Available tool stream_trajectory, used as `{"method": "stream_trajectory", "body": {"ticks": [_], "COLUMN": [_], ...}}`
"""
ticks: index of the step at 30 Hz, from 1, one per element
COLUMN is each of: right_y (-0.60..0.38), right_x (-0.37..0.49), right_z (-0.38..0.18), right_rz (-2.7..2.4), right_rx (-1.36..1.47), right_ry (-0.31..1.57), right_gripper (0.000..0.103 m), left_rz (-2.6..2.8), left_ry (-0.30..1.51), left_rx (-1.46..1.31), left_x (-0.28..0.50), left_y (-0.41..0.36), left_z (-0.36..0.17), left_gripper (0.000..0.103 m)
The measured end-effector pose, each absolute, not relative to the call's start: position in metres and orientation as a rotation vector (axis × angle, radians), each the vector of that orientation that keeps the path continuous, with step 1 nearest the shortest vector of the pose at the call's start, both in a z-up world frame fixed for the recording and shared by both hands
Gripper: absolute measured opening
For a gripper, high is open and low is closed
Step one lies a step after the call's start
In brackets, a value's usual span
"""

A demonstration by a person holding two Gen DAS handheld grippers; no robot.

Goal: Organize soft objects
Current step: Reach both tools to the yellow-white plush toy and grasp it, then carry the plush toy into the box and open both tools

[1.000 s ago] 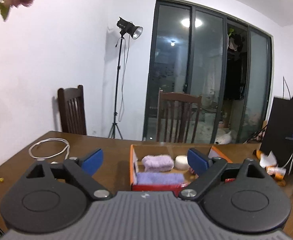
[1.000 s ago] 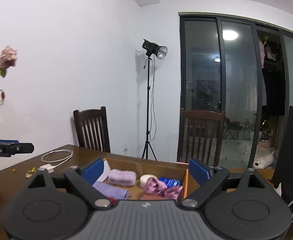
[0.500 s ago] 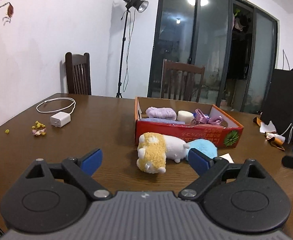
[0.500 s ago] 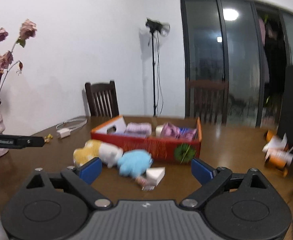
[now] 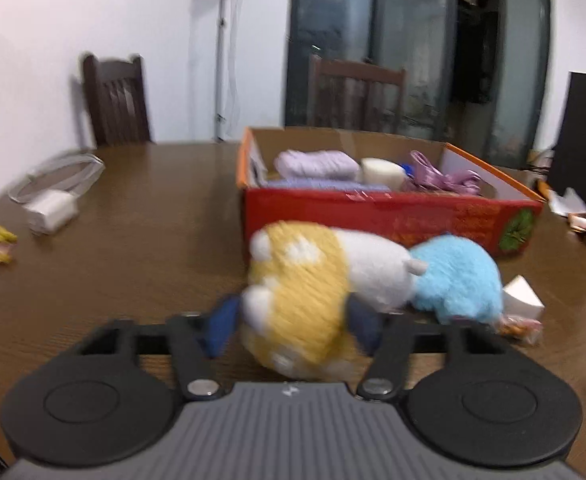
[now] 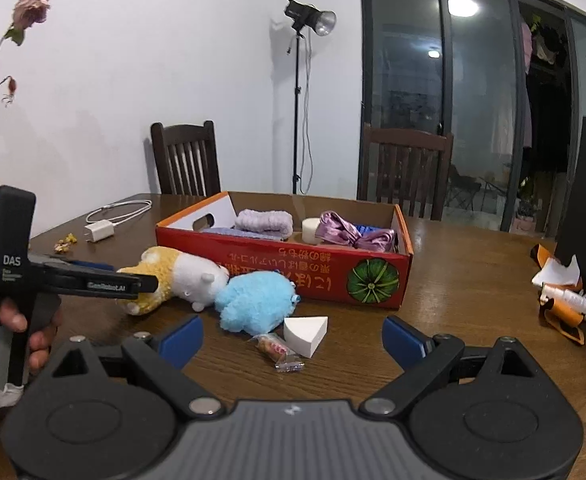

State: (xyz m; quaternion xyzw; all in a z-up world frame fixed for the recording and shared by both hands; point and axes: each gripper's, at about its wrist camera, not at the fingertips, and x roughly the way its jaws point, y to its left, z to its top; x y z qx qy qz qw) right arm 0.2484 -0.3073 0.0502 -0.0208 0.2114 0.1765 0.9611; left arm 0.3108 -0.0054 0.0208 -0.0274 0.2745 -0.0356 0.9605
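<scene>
Both pads of the left gripper (image 5: 293, 322) flank the yellow-and-white plush (image 5: 305, 280), jaws closing (contact unclear); it lies lengthwise toward the red box (image 5: 389, 216).

left hand-held gripper (image 5: 291, 326): lowered to table | jaws closing around yellow plush (image 5: 301, 280) | right: lowered
</scene>
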Motion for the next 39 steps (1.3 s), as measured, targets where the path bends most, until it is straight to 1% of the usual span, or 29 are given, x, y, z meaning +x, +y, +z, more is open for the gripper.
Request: {"method": "stream_trajectory", "body": {"ticks": [4, 9, 11, 12, 13, 16, 19, 21, 22, 24, 26, 28, 29, 31, 32, 33, 34, 39], "right_y": [-0.303, -0.295, -0.289, -0.283, -0.275, -0.243, -0.215, -0.208, -0.205, -0.201, -0.199, -0.197, -0.198, -0.2, -0.2, -0.201, -0.201, -0.199], "right_x": [0.256, 0.258, 0.262, 0.266, 0.27, 0.28, 0.287, 0.285, 0.281, 0.273, 0.269, 0.266, 0.266, 0.267, 0.268, 0.268, 0.268, 0.269], "right_z": [0.046, 0.049, 0.049, 0.048, 0.045, 0.032, 0.016, 0.014, 0.016, 0.019, 0.018, 0.015, 0.013, 0.01, 0.009, 0.009, 0.009, 0.011], "right_rz": [0.347, 0.4, 0.456, 0.496, 0.542, 0.708, 0.752, 0.796, 0.828, 0.828, 0.807, 0.791, 0.783, 0.772, 0.77, 0.771, 0.78, 0.788], "right_rx": [-0.046, -0.04, 0.01, 0.046, 0.08, 0.132, 0.089, 0.109, 0.101, 0.071, 0.069, 0.088, 0.1, 0.13, 0.137, 0.146, 0.151, 0.128], "right_ry": [0.452, 0.445, 0.455, 0.468, 0.489, 0.545, 0.6, 0.648, 0.665, 0.666, 0.671, 0.68, 0.684, 0.693, 0.692, 0.69, 0.694, 0.691], "right_gripper": [0.096, 0.096, 0.096, 0.096, 0.096, 0.09, 0.074, 0.063, 0.06, 0.061, 0.061, 0.061, 0.061, 0.061, 0.057, 0.05, 0.049, 0.043], "left_rz": [-0.092, -0.336, -0.426, -0.451, -0.45, -0.366, -0.25, -0.217, -0.238, -0.279, -0.283, -0.278, -0.278, -0.295, -0.306, -0.318, -0.327, -0.331], "left_ry": [0.532, 0.552, 0.567, 0.57, 0.579, 0.588, 0.565, 0.535, 0.509, 0.479, 0.511, 0.541, 0.557, 0.567, 0.562, 0.561, 0.56, 0.543], "left_rx": [-0.029, -0.02, -0.077, -0.127, -0.152, -0.2, -0.259, -0.3, -0.316, -0.371, -0.406, -0.406, -0.406, -0.417, -0.42, -0.417, -0.409, -0.393], "left_x": [0.284, 0.225, 0.21, 0.205, 0.203, 0.196, 0.19, 0.182, 0.18, 0.179, 0.184, 0.192, 0.197, 0.199, 0.199, 0.198, 0.2, 0.201], "left_y": [0.004, 0.04, 0.05, 0.055, 0.059, 0.078, 0.097, 0.104, 0.108, 0.111, 0.113, 0.11, 0.109, 0.106, 0.103, 0.101, 0.096, 0.092], "left_z": [0.025, 0.026, 0.023, 0.019, 0.016, 0.013, 0.016, 0.017, 0.02, 0.02, 0.018, 0.014, 0.013, 0.012, 0.011, 0.011, 0.01, 0.011], "left_gripper": [0.045, 0.047, 0.05, 0.06, 0.064, 0.066, 0.065, 0.065, 0.066, 0.068, 0.068, 0.066, 0.063, 0.052, 0.048, 0.042, 0.04, 0.038]}}
